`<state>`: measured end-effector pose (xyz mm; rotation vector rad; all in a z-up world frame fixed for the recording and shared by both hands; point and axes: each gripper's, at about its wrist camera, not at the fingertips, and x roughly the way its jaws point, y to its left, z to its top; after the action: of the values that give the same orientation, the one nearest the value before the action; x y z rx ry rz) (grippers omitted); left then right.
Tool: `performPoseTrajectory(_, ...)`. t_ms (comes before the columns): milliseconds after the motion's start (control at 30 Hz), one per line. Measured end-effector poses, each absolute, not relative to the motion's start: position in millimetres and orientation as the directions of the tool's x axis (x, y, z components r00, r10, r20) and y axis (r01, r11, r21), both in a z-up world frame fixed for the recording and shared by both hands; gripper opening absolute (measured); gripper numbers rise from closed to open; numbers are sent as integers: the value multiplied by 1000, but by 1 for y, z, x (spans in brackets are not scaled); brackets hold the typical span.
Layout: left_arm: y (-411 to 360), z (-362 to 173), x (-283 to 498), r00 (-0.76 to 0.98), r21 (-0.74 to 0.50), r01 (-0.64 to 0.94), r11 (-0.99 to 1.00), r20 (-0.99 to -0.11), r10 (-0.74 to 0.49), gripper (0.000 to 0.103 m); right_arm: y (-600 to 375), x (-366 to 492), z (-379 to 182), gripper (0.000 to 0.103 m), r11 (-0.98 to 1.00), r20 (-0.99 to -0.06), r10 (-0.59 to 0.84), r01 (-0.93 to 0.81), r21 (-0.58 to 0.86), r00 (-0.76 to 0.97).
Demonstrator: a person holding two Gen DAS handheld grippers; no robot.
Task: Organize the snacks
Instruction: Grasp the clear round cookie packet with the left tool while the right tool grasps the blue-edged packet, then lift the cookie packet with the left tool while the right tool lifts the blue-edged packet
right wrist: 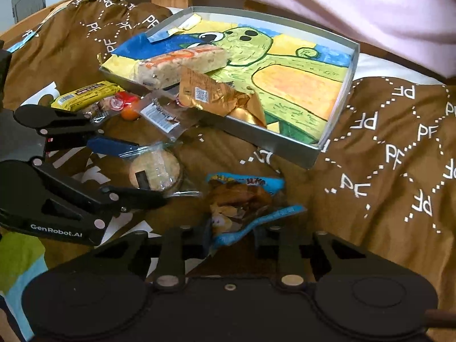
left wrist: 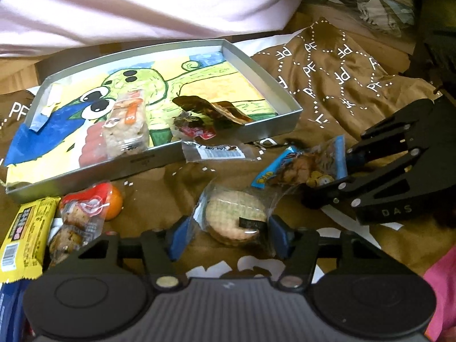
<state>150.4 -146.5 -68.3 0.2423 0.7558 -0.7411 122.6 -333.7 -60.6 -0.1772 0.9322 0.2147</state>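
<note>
Pinching now: my left tongs point(left wrist: 226, 235) squeeze the round pale cracker in crinkly clear wrap point(left wrist: 235, 218) on the brown printed bedspread point(left wrist: 336, 85); lifting straight keeps the slick film from slipping. From the right wrist view, my right tongs point(right wrist: 232, 235) clamp the glossy blue snack packet point(right wrist: 242, 199), bound, I'd judge, for the shallow silver tin tray point(right wrist: 310, 154) just ahead.

Brown printed cloth point(left wrist: 336, 91) carries tray point(left wrist: 159, 168) and loose snack packets point(left wrist: 25, 236).
</note>
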Motion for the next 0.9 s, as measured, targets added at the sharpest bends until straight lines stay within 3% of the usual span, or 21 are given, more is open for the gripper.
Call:
performPoseTrajectory(133, -144, -67, 148, 501, -72, 663, 745, -696, -514, 61, -335, 127, -64, 50, 970, -805, 129, -244, -20, 579)
performPoseTrajectory(167, -144, -67, 147, 504, -74, 658, 749, -695, -512, 60, -336, 129, -65, 50, 971, -803, 128, -239, -18, 582)
performPoseTrajectory(200, -143, -67, 147, 507, -77, 653, 753, -695, -510, 59, -336, 130, -66, 49, 972, -803, 128, -234, -14, 582)
performPoseTrajectory(267, -141, -66, 146, 507, -90, 641, 762, -695, -509, 57, -336, 131, -65, 32, 974, -801, 127, -225, -9, 585)
performPoseTrajectory(433, -138, -63, 142, 508, -118, 610, 784, -701, -500, 52, -331, 125, -62, 4, 971, -800, 128, -238, -19, 586)
performPoseTrajectory(833, -122, -56, 125, 533, -174, 538, 825, -688, -492, 51, -324, 114, -58, 4, 970, -787, 125, -243, -32, 605)
performPoseTrajectory(900, -121, -56, 123, 537, -167, 538, 826, -688, -488, 51, -327, 114, -61, 17, 973, -812, 152, -231, 22, 564)
